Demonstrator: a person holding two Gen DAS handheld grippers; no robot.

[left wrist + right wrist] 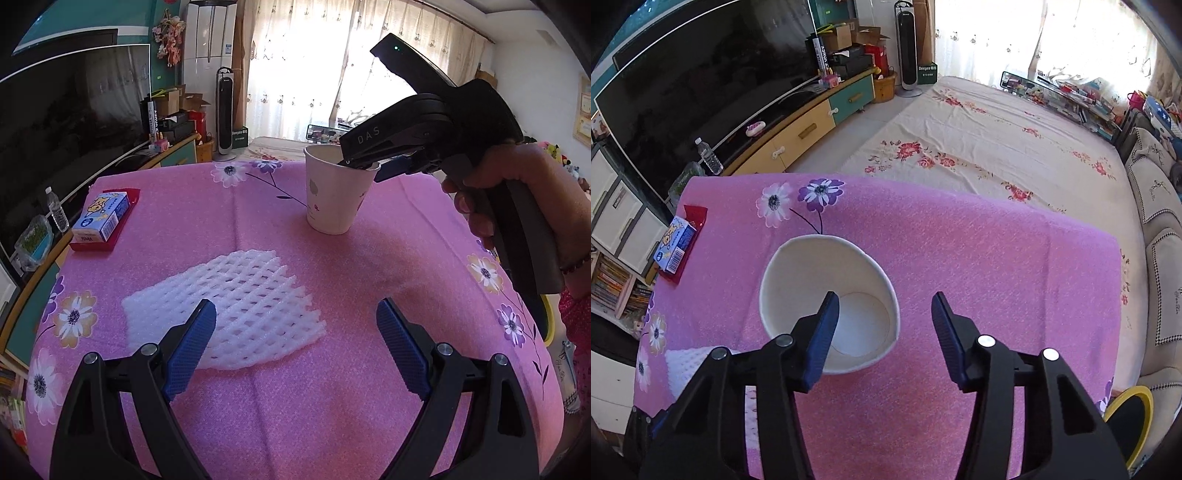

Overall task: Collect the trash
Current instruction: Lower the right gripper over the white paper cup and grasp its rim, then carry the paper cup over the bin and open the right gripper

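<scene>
A white paper cup [332, 199] [798, 266] stands upright and empty on the pink flowered tablecloth [369, 277]. My right gripper [365, 168] [885, 295] hangs over its rim. One finger is inside the cup and the other is outside, so the cup's wall lies between them with a gap to each pad. A white foam fruit net [240, 295] [687, 362] lies flat nearer to me. My left gripper [295, 306] hovers open above the net's right edge with nothing between its fingers. A hand [517, 192] holds the right gripper's handle.
A blue carton [101, 216] [674, 245] rests on a red packet near the table's left edge. A yellow-rimmed bin [1134, 417] sits low at the right. A water bottle [709, 157] and TV cabinet stand to the left, and a bed [997, 129] lies beyond the table.
</scene>
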